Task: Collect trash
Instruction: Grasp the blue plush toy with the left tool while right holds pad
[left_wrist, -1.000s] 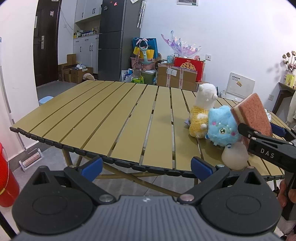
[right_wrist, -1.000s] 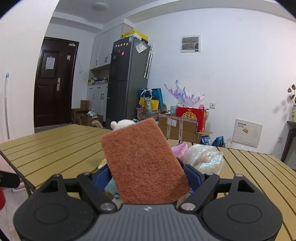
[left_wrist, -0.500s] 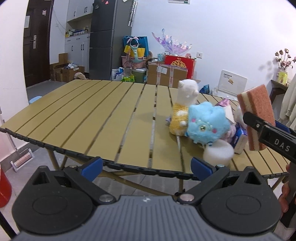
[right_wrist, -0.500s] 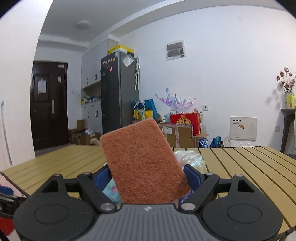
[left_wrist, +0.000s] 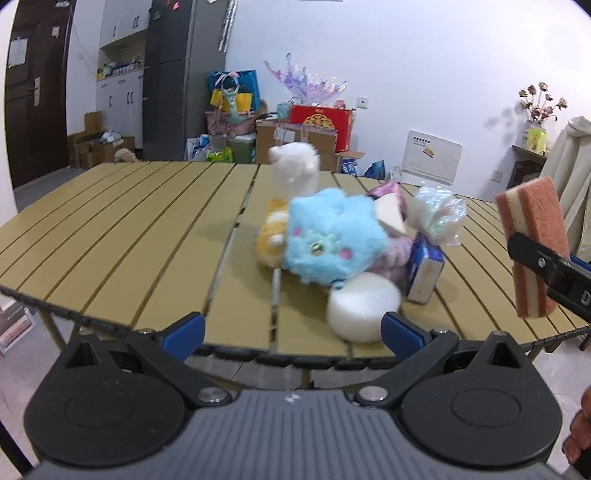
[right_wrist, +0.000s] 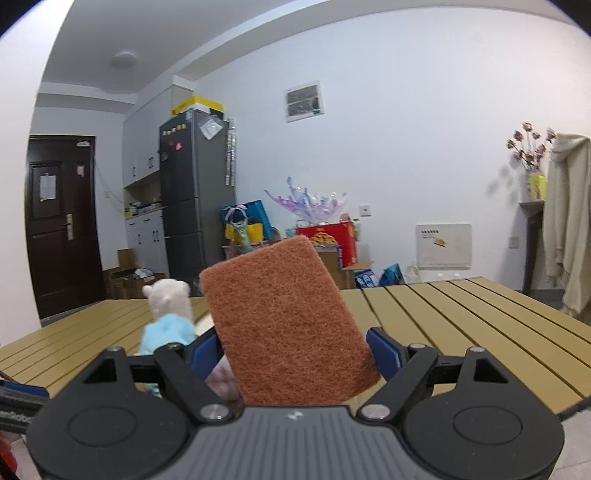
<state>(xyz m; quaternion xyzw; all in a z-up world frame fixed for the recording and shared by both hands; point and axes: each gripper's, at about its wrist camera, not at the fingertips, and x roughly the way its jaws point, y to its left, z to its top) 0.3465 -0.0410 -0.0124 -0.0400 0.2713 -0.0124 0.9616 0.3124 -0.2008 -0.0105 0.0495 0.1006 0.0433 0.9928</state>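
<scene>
My right gripper (right_wrist: 291, 347) is shut on a brown scouring sponge (right_wrist: 280, 317), which stands up tilted between the blue pads. The left wrist view shows the same sponge (left_wrist: 532, 236) held in the air at the far right, off the table's right front corner. My left gripper (left_wrist: 291, 330) is open and empty, just in front of the slatted table's near edge (left_wrist: 129, 229). Beyond its fingers lies a pile: a white round wad (left_wrist: 364, 312), a blue-and-white packet (left_wrist: 424, 269), a crumpled clear plastic bag (left_wrist: 437, 216), a blue plush (left_wrist: 332, 240) and a white plush (left_wrist: 295, 170).
A person's hand (left_wrist: 580, 432) shows at the lower right. Behind the table stand a dark fridge (left_wrist: 184, 81), cardboard boxes (left_wrist: 295, 136) and bags. A pale coat (right_wrist: 569, 229) hangs at the right. The table's right half (right_wrist: 461, 314) has only bare slats.
Both grippers have moved to the right along the table's front. The pile has shifted from the right side toward the middle of the left wrist view. The sponge stays gripped.
</scene>
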